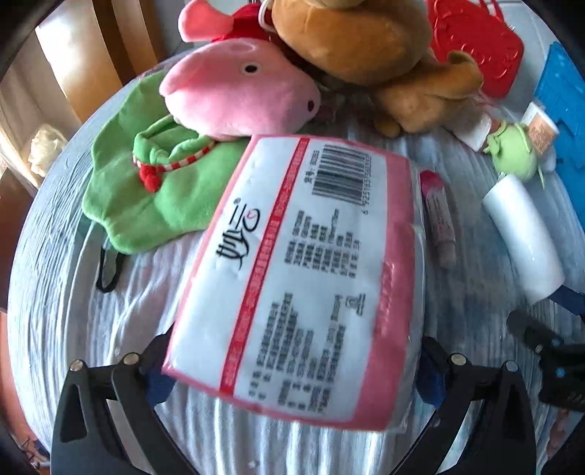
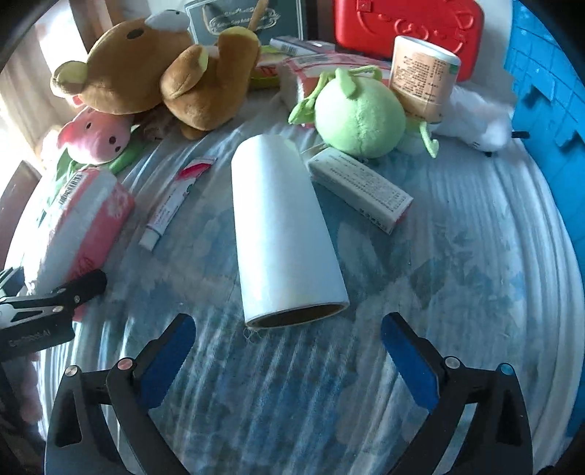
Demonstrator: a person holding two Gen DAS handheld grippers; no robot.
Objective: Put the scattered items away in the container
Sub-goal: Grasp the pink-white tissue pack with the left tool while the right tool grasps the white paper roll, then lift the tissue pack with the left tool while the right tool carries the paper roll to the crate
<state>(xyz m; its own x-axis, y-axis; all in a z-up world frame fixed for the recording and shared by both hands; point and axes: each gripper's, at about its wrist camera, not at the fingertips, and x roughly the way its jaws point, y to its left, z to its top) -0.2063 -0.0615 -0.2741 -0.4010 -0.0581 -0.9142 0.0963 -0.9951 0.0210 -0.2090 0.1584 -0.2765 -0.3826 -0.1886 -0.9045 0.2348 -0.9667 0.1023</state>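
My left gripper [image 1: 292, 376] is shut on a pink and white tissue pack [image 1: 303, 277], held tilted a little above the bed; the pack also shows in the right wrist view [image 2: 84, 223]. My right gripper [image 2: 289, 350] is open and empty, just short of a white roll [image 2: 281, 237] lying on the bed; the roll also shows in the left wrist view [image 1: 523, 237]. The blue container [image 2: 548, 120] stands at the far right.
On the bedsheet [image 2: 457, 292] lie a brown bear plush [image 2: 153, 73], pink pig plush [image 1: 237, 91], green cloth [image 1: 146, 190], green round plush [image 2: 358, 113], ointment tube [image 2: 175, 197], white box [image 2: 362, 190], paper cup [image 2: 420, 76], white plush [image 2: 475, 120] and red case [image 2: 406, 25].
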